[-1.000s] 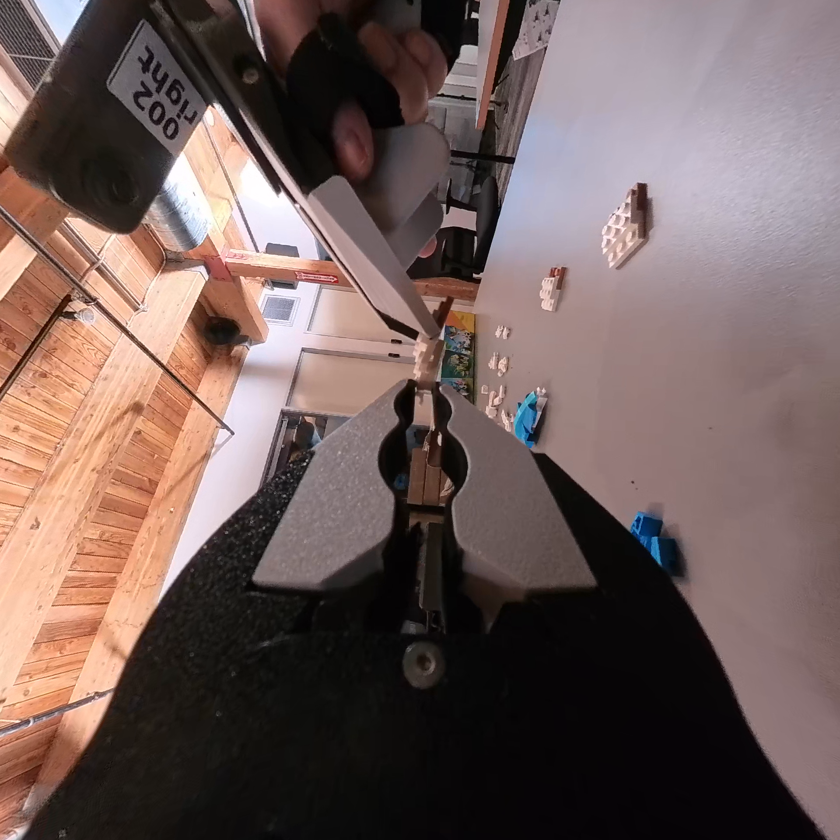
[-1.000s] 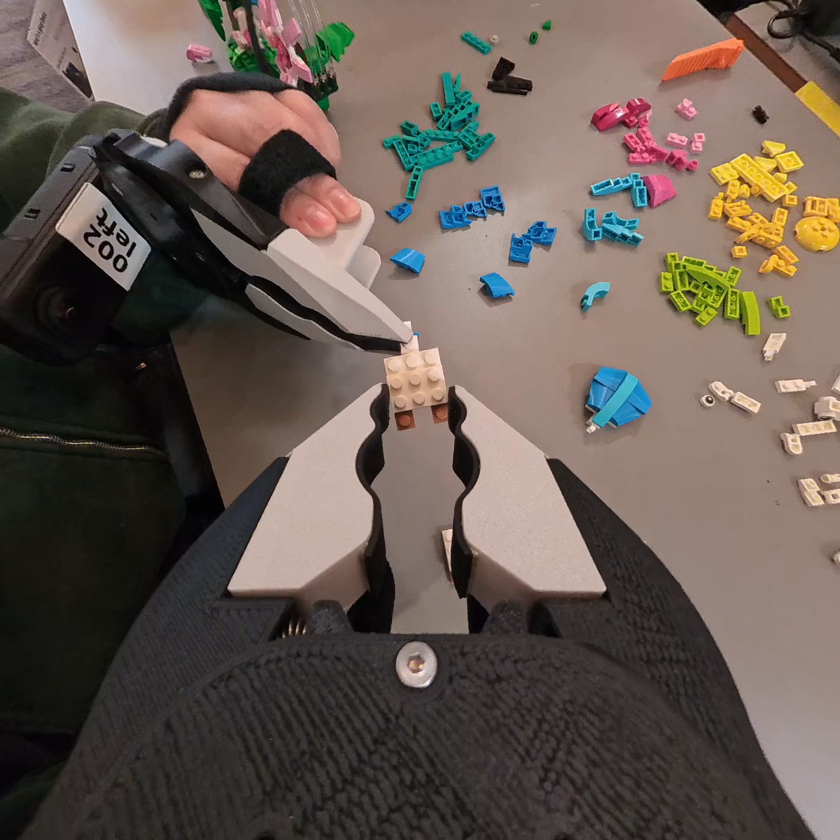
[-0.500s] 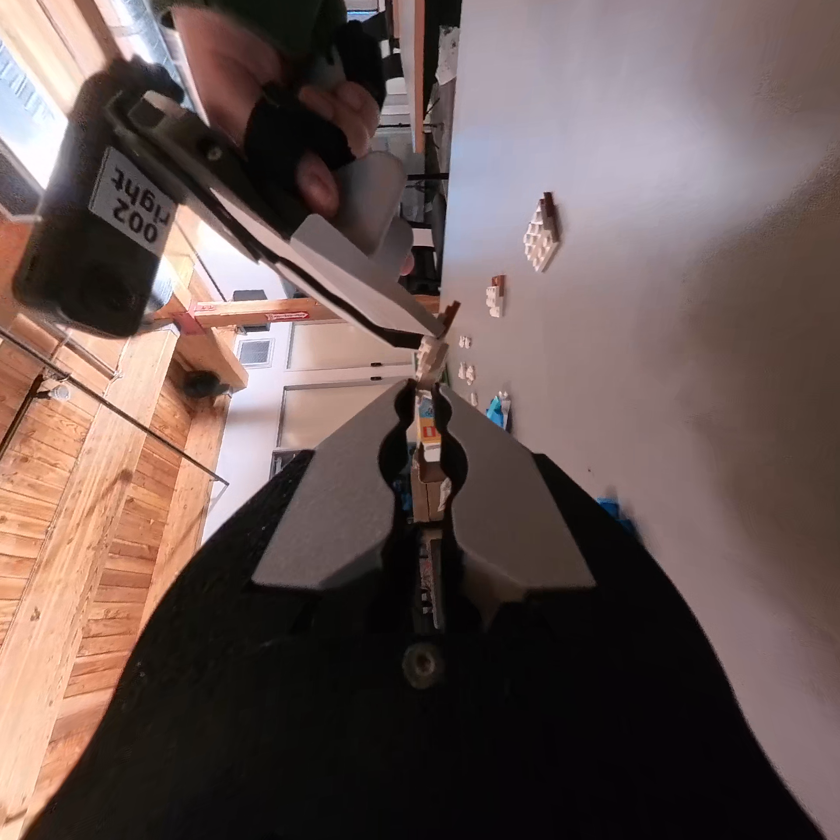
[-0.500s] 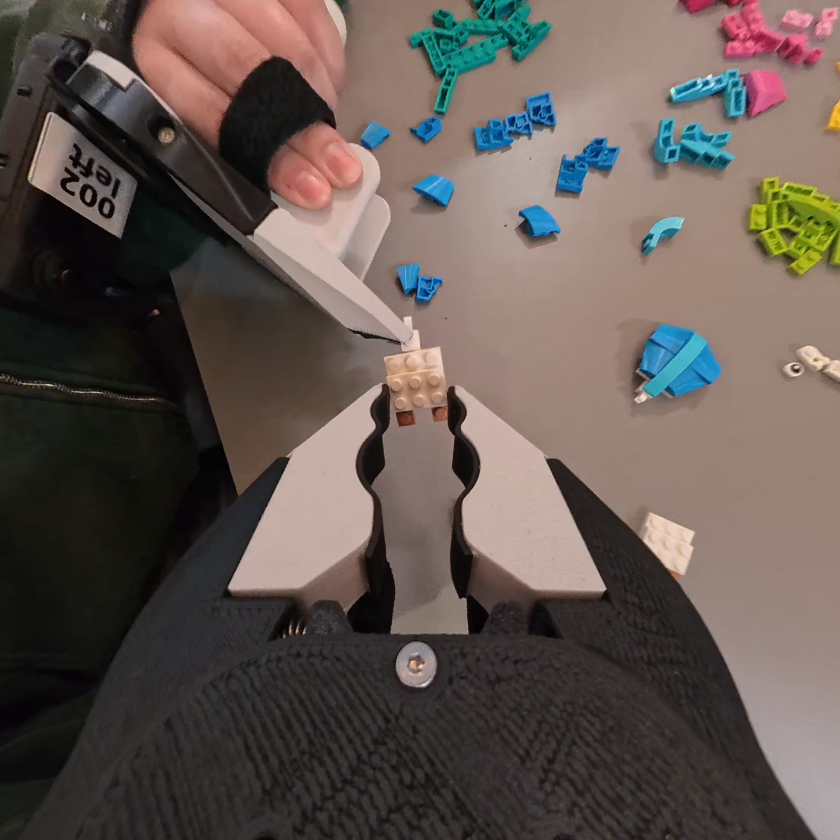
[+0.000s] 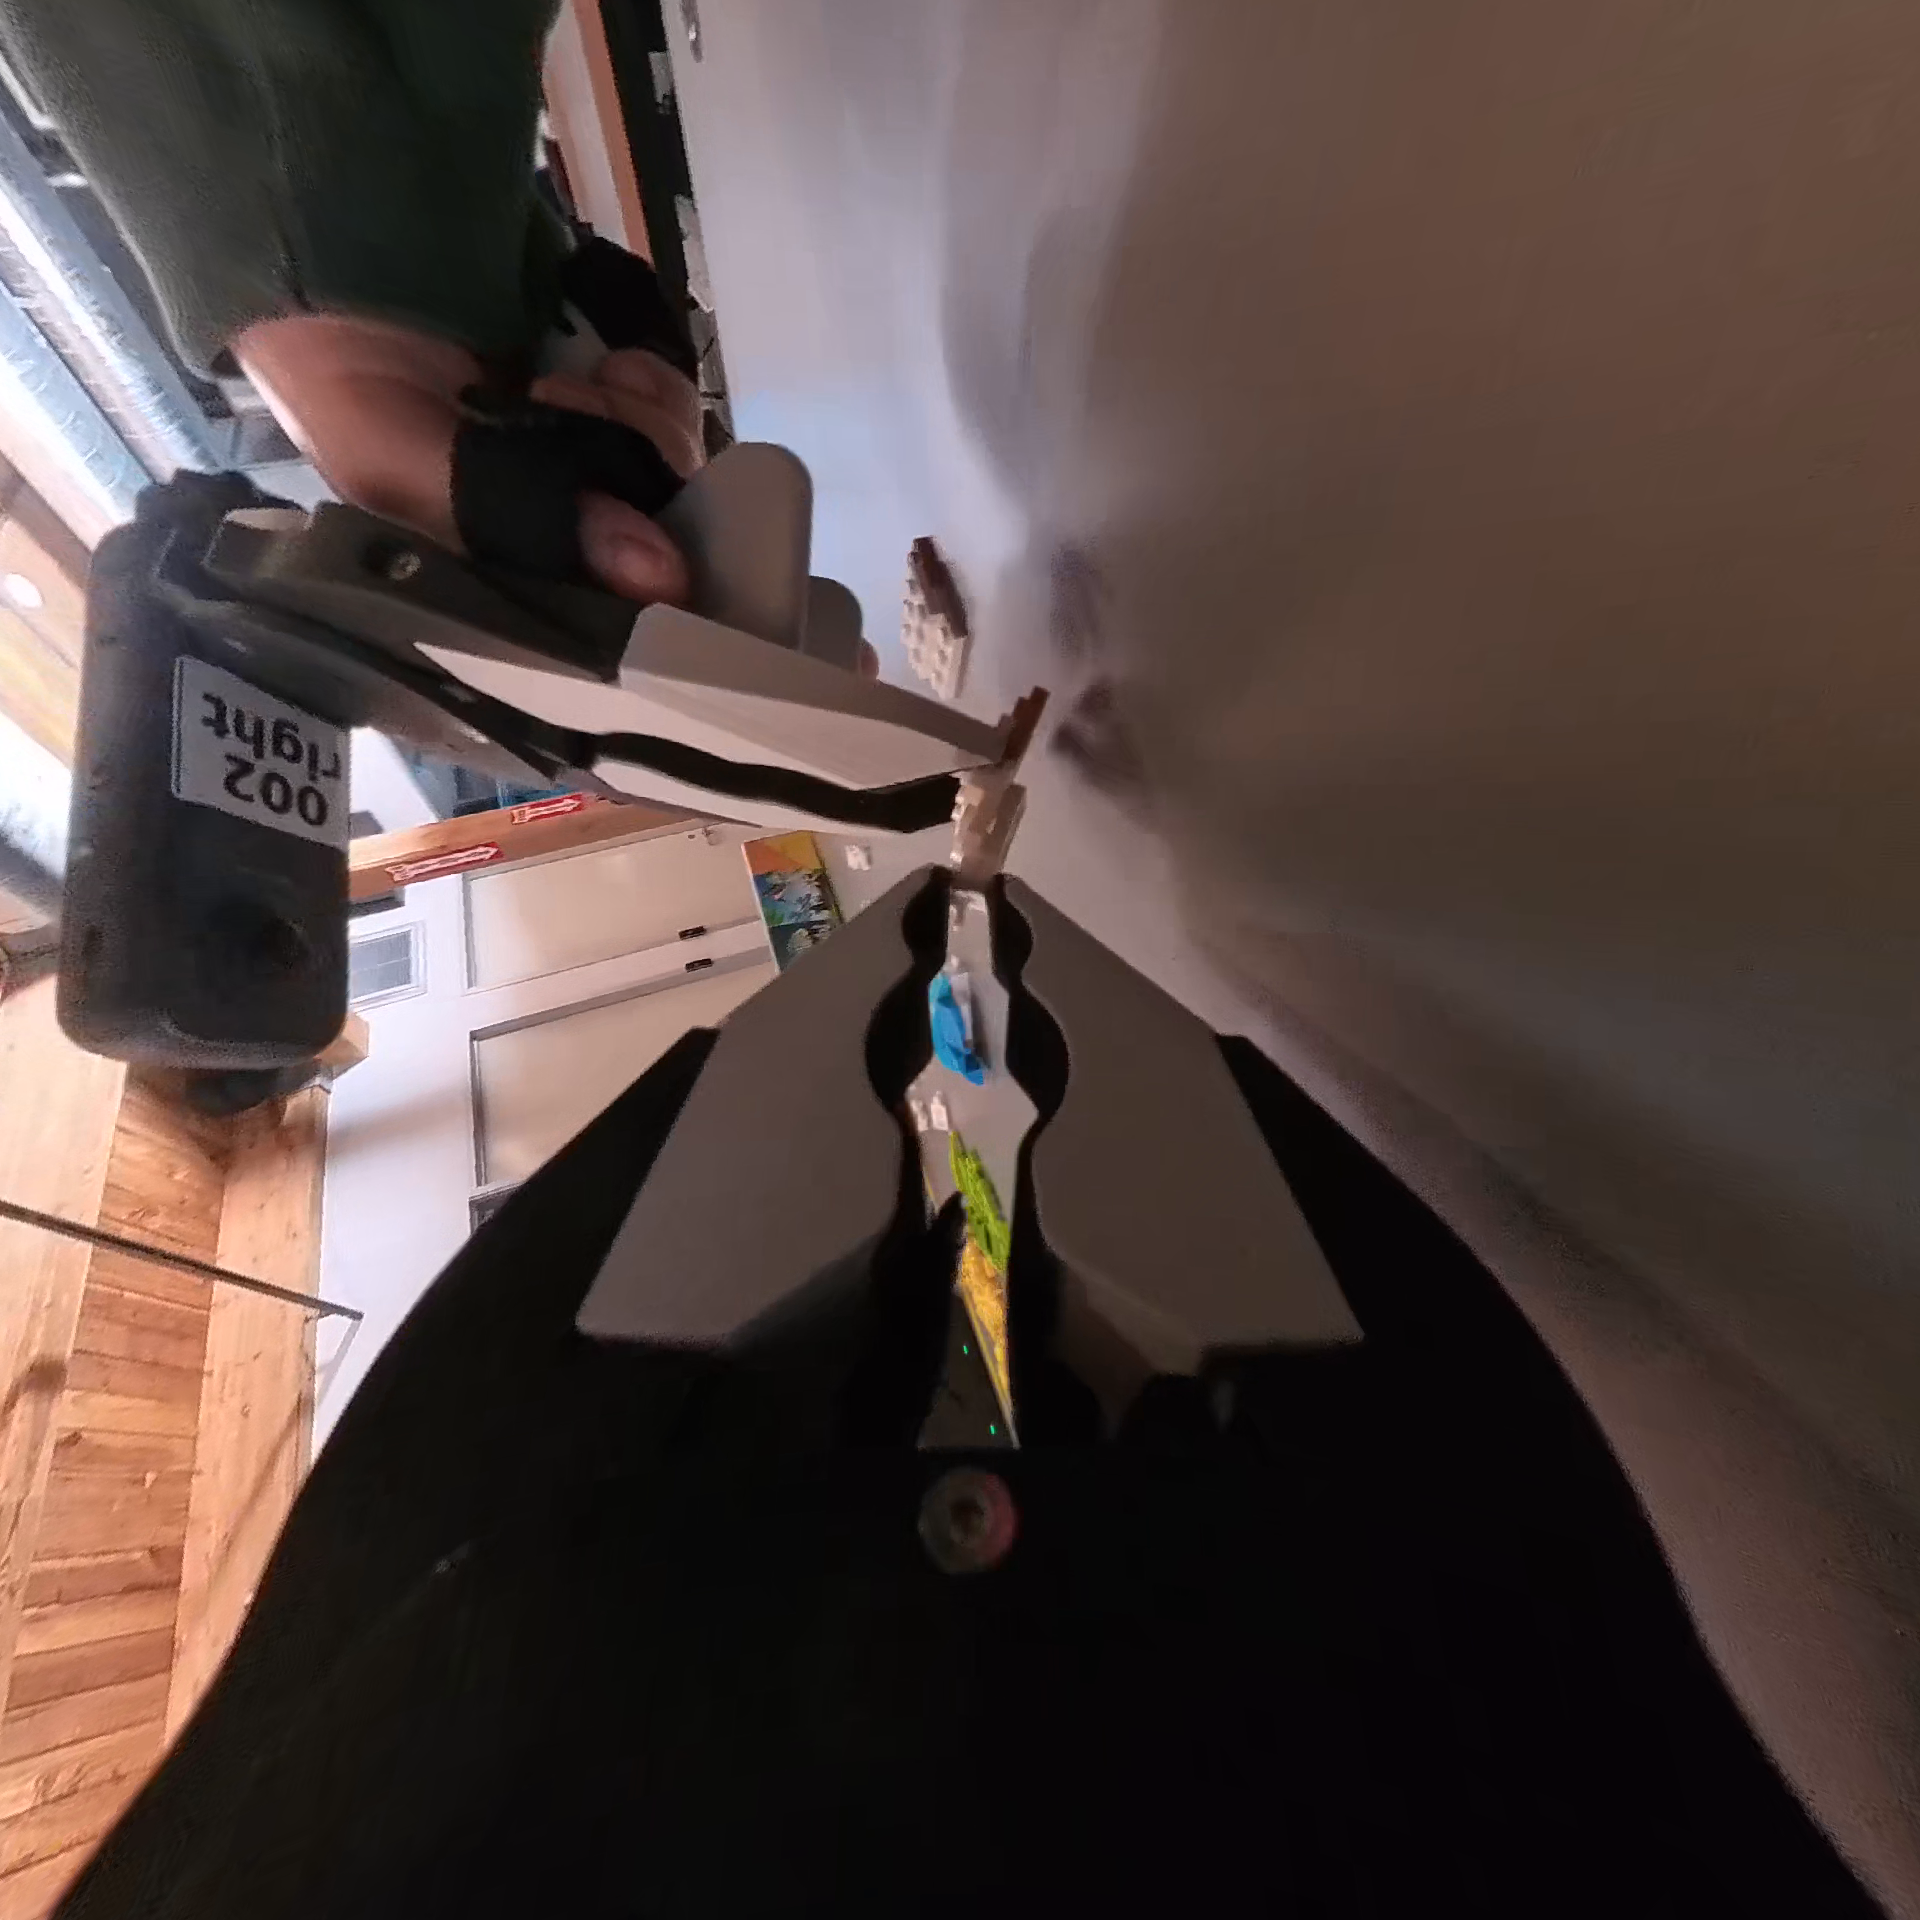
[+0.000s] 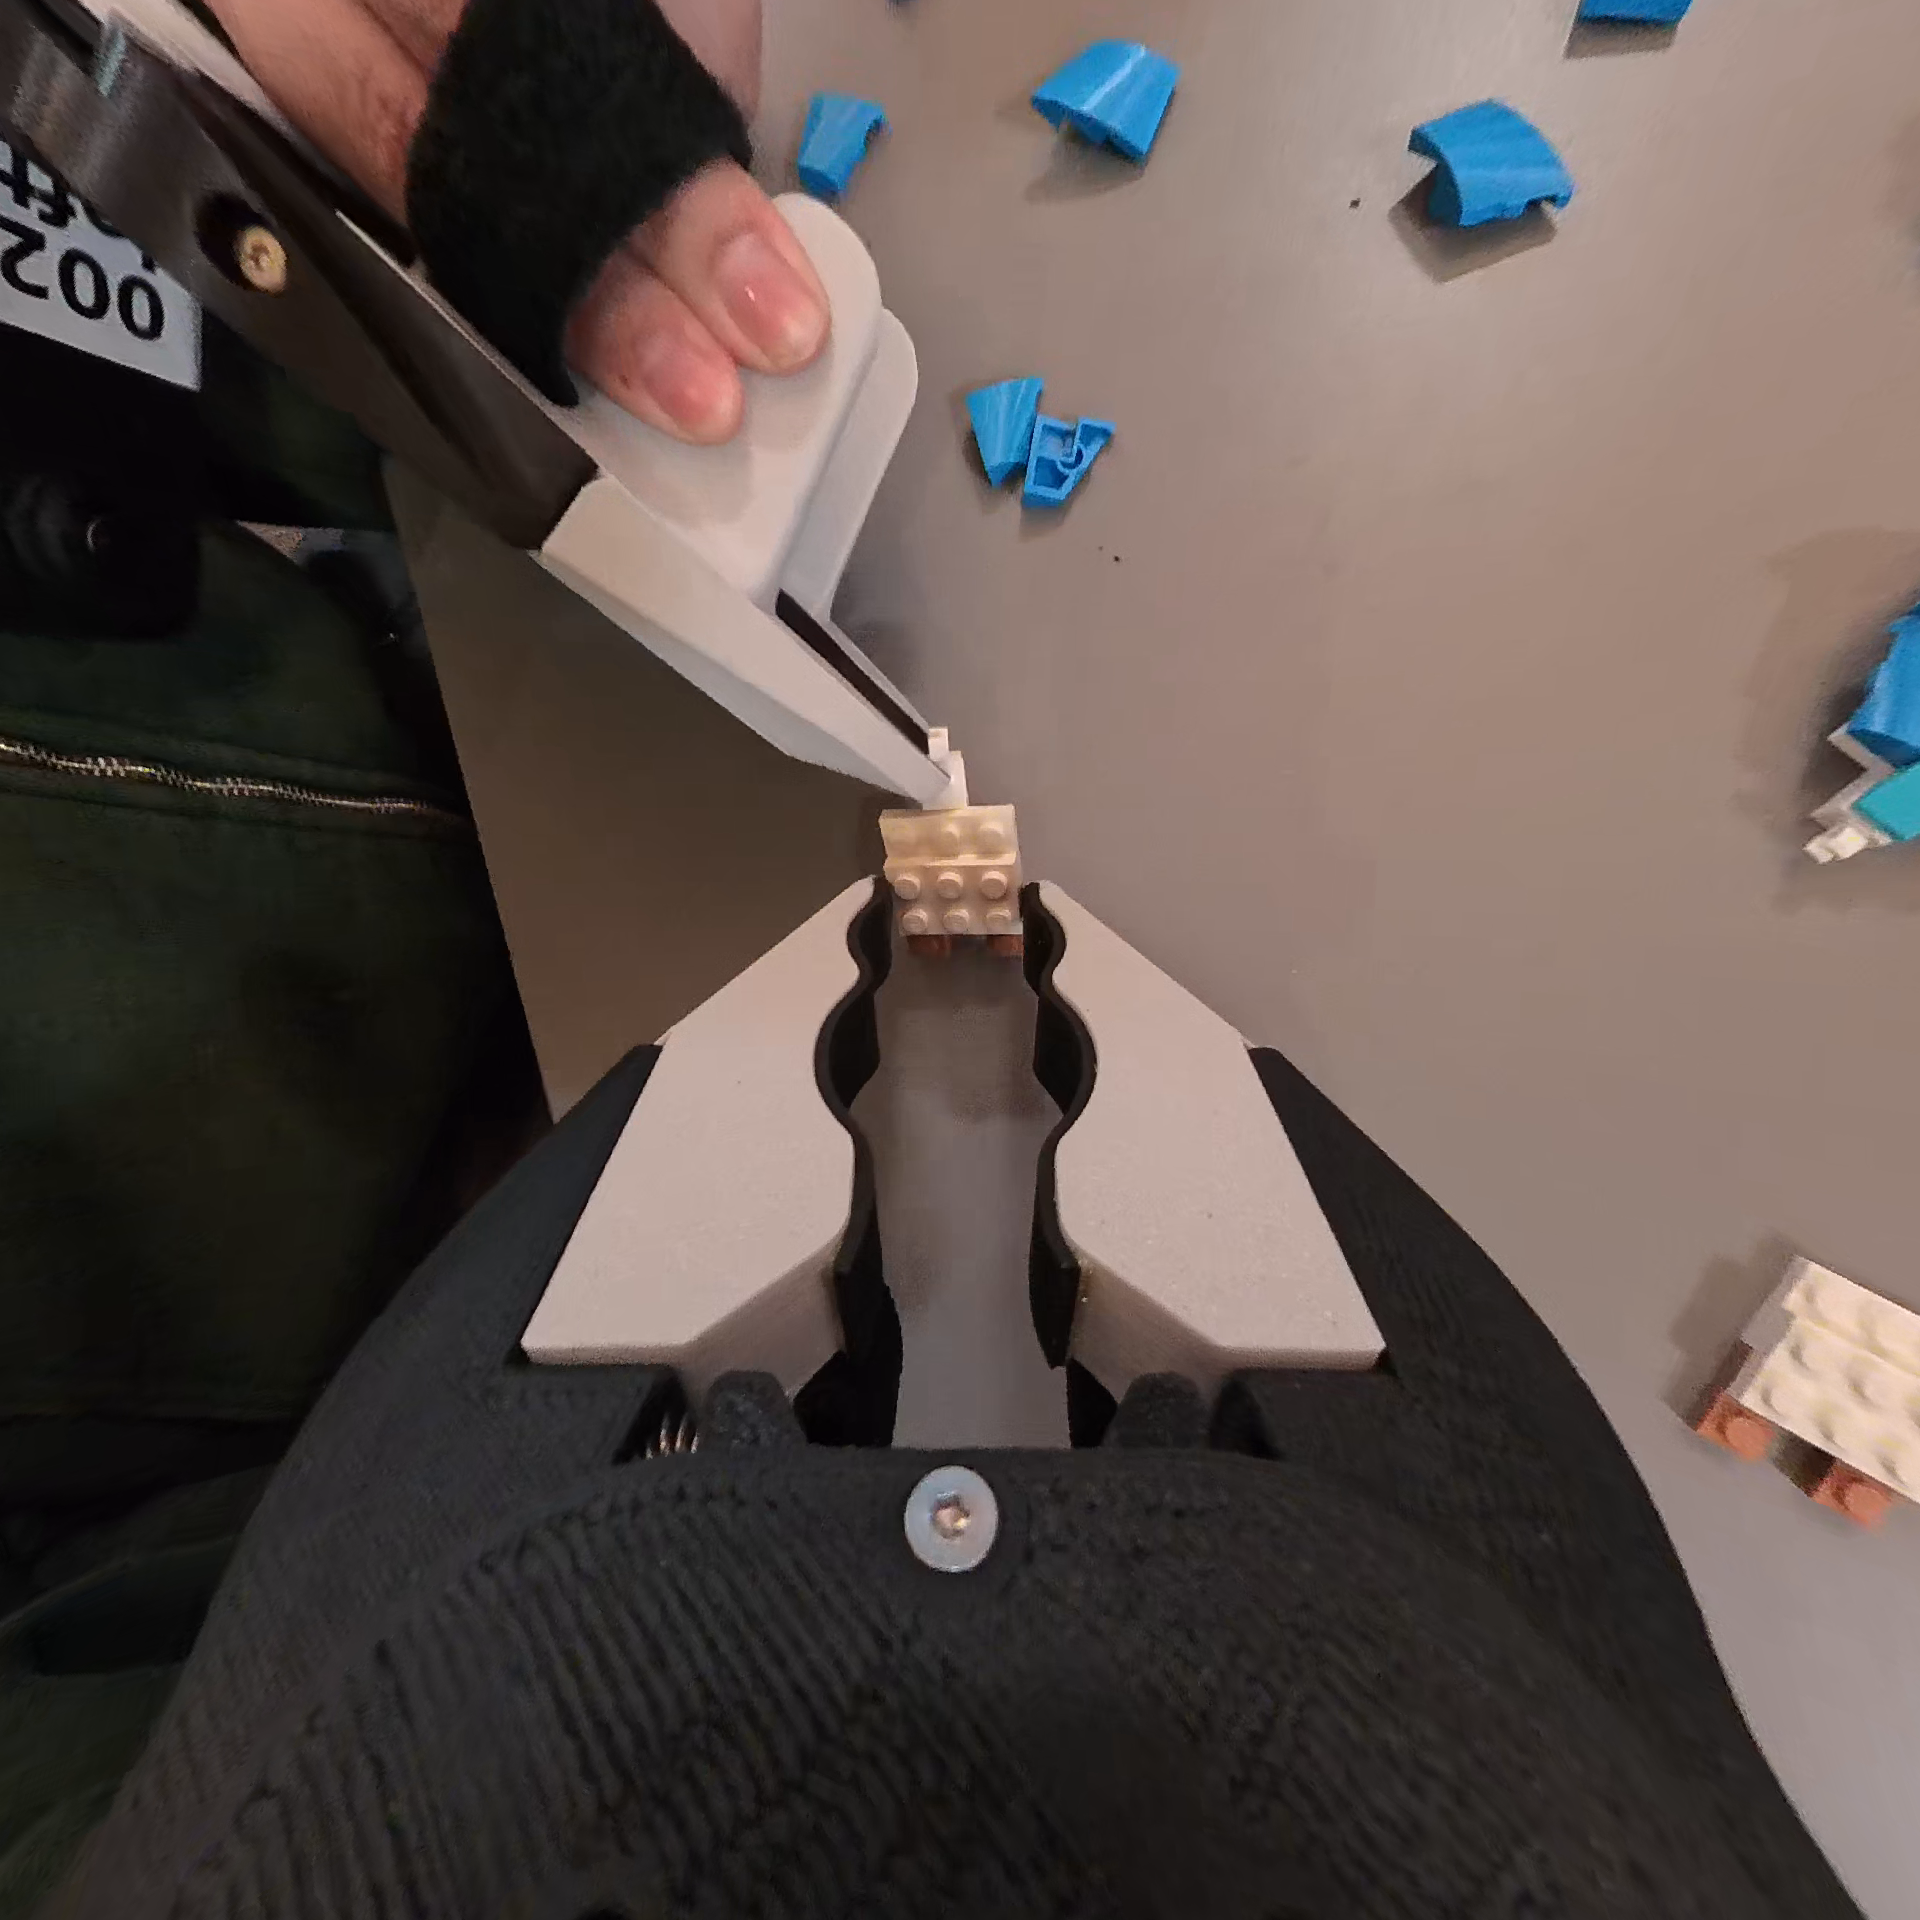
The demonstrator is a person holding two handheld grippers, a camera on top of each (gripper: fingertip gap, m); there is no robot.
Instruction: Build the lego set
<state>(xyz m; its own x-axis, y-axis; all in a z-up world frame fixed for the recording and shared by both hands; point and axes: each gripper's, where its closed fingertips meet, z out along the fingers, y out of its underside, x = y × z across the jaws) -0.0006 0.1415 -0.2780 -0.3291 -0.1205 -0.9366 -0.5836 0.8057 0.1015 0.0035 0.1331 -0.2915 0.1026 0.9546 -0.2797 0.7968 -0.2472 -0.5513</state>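
My right gripper (image 6: 956, 914) is shut on a small block of white bricks with brown bricks beneath (image 6: 951, 878), its pads pressing on both sides. My left gripper (image 6: 935, 764) comes in from the upper left, shut on a small white piece (image 6: 951, 774) that touches the far edge of that block. In the left wrist view my left gripper (image 5: 971, 883) pinches the white piece (image 5: 974, 871) at its fingertips. The block (image 5: 992, 816) is just beyond, held by the right gripper (image 5: 971, 774). Both are a little above the grey table (image 6: 1455, 727).
Blue curved pieces (image 6: 1107, 94) lie scattered at the far side. A second white and brown brick block (image 6: 1829, 1382) lies at the right, also in the left wrist view (image 5: 935, 623). A blue built piece (image 6: 1881, 748) is at the right edge. A person in green sits at the left. Only a small space, under 4 cm, lies between the two pairs of fingers.
Both grippers have moved in together towards the near table edge and lower, each keeping its grasp. The small white piece now rests against the block's far edge.
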